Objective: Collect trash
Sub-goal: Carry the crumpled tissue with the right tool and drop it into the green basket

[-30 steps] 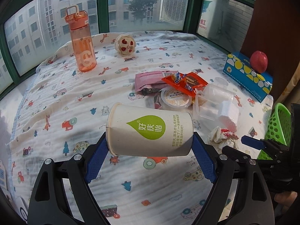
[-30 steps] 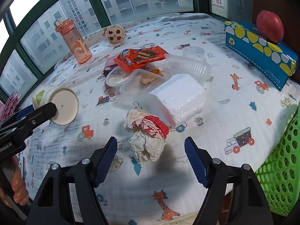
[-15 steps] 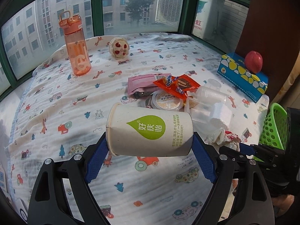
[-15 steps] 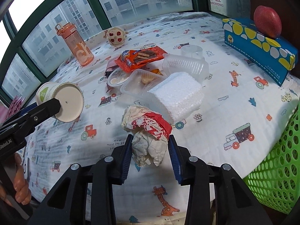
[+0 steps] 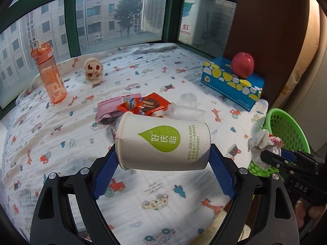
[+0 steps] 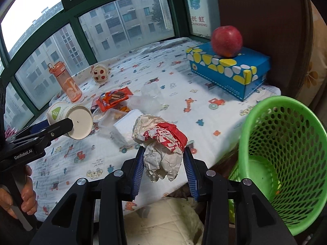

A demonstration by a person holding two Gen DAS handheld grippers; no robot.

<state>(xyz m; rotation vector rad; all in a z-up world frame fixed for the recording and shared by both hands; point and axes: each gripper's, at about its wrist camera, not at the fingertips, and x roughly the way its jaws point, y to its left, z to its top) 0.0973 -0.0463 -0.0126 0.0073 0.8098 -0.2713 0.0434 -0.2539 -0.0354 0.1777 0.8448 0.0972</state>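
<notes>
My left gripper [image 5: 163, 169] is shut on a white paper cup [image 5: 162, 140] with a green leaf logo, held sideways above the table. The cup also shows in the right wrist view [image 6: 70, 120]. My right gripper [image 6: 163, 167] is shut on a crumpled red-and-white paper wrapper [image 6: 161, 145], lifted off the table near its front edge; it also shows in the left wrist view [image 5: 263, 143]. A green mesh basket [image 6: 286, 143] stands just right of the wrapper, off the table's edge. More trash lies mid-table: an orange snack wrapper [image 5: 143, 105], a pink packet [image 5: 108, 107], clear plastic containers [image 6: 147, 102] and a white foam block [image 6: 126, 124].
An orange water bottle [image 5: 49, 75] and a small round toy [image 5: 92, 69] stand at the back left. A blue tissue box [image 5: 231, 81] with a red apple [image 5: 243, 62] on it sits at the back right. Windows ring the table's far side.
My right gripper closed on the crumpled wrapper, lifted it off the table and drew back toward the green basket. My left gripper rose and pulled back with the cup.
</notes>
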